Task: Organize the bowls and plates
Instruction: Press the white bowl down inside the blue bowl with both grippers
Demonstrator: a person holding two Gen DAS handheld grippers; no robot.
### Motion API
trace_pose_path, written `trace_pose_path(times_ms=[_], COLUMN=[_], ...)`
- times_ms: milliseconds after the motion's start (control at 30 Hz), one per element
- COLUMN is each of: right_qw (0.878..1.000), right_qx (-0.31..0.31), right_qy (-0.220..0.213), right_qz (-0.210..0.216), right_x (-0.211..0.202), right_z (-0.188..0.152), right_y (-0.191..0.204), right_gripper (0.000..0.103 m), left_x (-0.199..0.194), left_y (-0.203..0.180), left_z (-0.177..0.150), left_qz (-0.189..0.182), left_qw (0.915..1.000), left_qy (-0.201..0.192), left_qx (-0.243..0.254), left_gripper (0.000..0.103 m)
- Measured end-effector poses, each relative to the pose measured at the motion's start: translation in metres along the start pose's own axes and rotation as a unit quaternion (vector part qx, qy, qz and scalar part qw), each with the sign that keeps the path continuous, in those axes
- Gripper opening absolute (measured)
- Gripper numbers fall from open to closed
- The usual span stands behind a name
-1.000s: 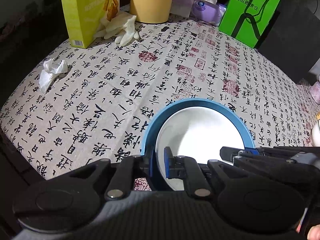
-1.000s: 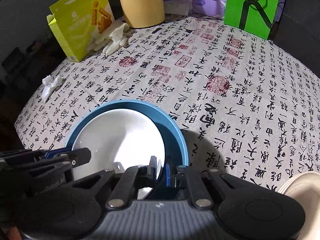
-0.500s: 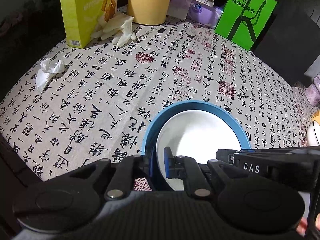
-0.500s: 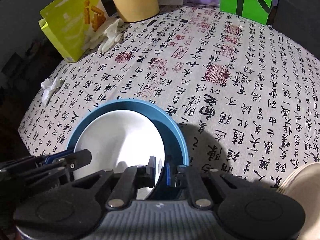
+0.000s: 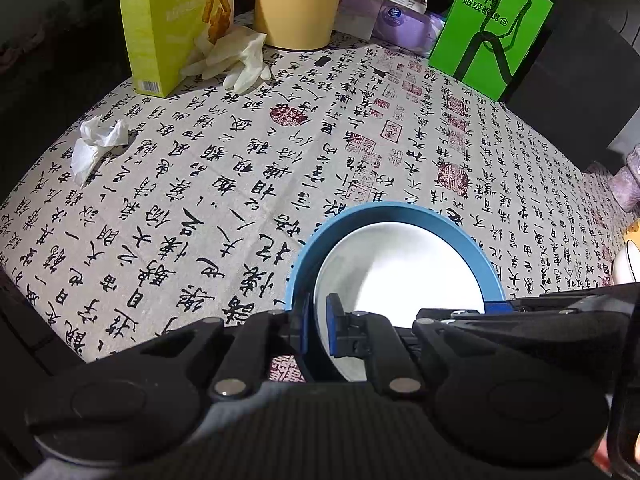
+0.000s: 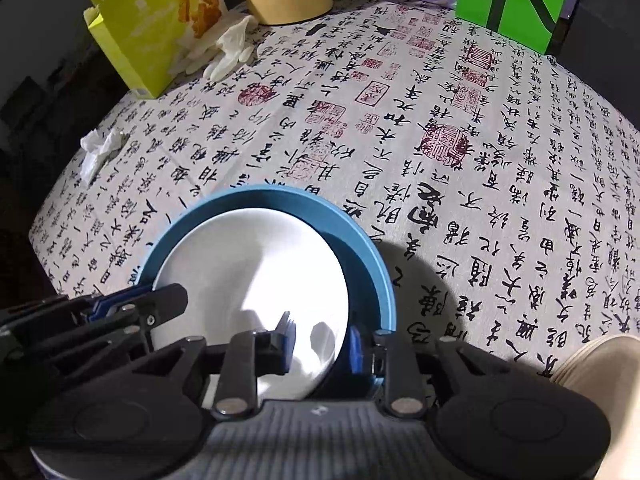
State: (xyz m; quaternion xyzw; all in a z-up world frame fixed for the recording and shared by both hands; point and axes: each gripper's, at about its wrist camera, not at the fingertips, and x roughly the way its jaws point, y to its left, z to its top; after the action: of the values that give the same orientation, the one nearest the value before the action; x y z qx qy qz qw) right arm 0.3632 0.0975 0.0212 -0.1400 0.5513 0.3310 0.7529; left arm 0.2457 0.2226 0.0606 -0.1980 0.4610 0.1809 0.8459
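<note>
A blue bowl (image 5: 394, 216) with a white plate (image 5: 400, 276) inside it sits on the calligraphy tablecloth, close in front of both cameras. My left gripper (image 5: 318, 320) is shut on the bowl's left rim. In the right wrist view the bowl (image 6: 360, 248) and the white plate (image 6: 248, 264) show again. My right gripper (image 6: 322, 340) has its jaws apart, one finger inside over the plate and one outside the bowl's right rim. The left gripper (image 6: 132, 308) reaches in from the left in that view.
A yellow snack box (image 5: 176, 20), white gloves (image 5: 236, 60), a tan cylinder (image 5: 298, 4), purple packs (image 5: 400, 20) and a green box (image 5: 492, 28) stand along the far edge. A crumpled tissue (image 5: 96, 144) lies at the left. A beige dish (image 6: 600, 384) sits at the near right.
My right gripper's jaws have opened from around the bowl's rim. Both cameras have shifted slightly; the bowl and plate stay in place.
</note>
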Motion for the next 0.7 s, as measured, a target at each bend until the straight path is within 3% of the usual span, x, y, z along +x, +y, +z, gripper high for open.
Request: trace_pose_path(times_ms=[133,433,700], right_qw=[1.000,1.000,0.999], right_qx=[-0.007,-0.010,0.012], right_qy=[0.024,0.027,0.035], right_qz=[-0.005,-0.009,0.014], right_x=[0.000,-0.003,-0.005], right_z=[0.002,0.002,0.006], right_y=[0.003,0.003,-0.006], right_gripper=[0.031,0.030,0.028], left_x=[0.000,0.000,0.000], left_y=[0.000,0.000,0.000], left_z=[0.000,-0.001,-0.001], left_qz=[-0.001,-0.003,-0.004], left_qw=[1.0000,1.0000,1.0000], left_qy=[0.001,0.000,-0.001], left_qx=[-0.001,-0.001,0.000], left_gripper=[0.009,0.009,0.008])
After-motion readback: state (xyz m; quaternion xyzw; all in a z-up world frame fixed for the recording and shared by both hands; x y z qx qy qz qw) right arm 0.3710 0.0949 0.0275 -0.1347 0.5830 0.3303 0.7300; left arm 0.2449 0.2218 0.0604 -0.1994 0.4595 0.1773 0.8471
